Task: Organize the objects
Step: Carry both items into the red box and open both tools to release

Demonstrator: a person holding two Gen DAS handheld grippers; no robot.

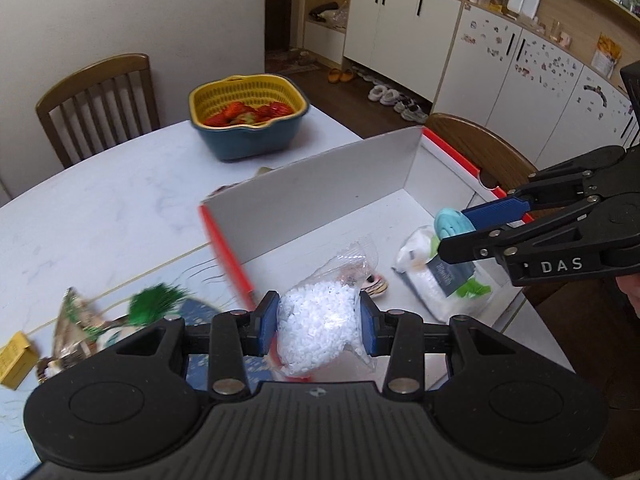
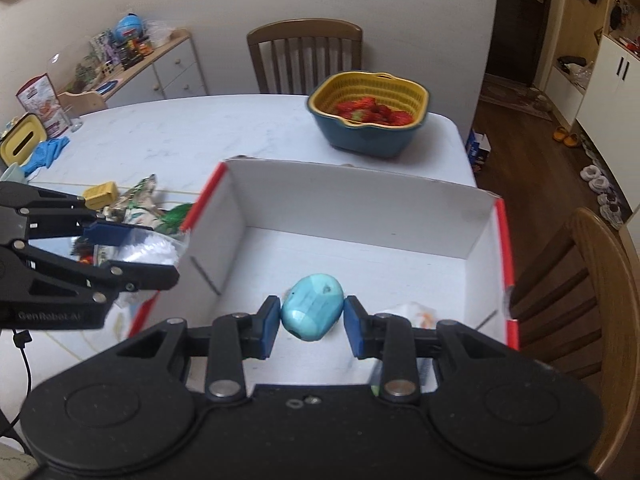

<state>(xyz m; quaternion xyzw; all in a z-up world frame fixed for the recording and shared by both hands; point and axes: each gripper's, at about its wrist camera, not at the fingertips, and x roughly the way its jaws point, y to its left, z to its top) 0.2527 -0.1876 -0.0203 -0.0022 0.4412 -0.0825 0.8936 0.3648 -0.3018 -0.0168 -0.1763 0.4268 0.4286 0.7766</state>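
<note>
A white cardboard box point(image 1: 332, 184) with red edges lies open on the table; in the right wrist view its far wall point(image 2: 360, 204) faces me. My left gripper point(image 1: 318, 322) is shut on a clear bag of white pellets point(image 1: 316, 320), held over the box's near left edge. My right gripper point(image 2: 312, 318) is shut on a light blue egg-shaped object point(image 2: 313, 306) above the box floor. The left wrist view shows that blue object point(image 1: 450, 222) and the right gripper point(image 1: 460, 232) at the right side of the box. A white packet with green print point(image 1: 440, 276) and a small striped item point(image 1: 378, 284) lie inside.
A yellow and blue basket of strawberries point(image 1: 248, 114) stands behind the box. Left of the box lie a green tuft point(image 1: 158, 304), patterned packets point(image 2: 138, 200) and a small yellow box point(image 2: 100, 194). Wooden chairs point(image 2: 304, 56) stand at the far side and at the right point(image 2: 580, 280).
</note>
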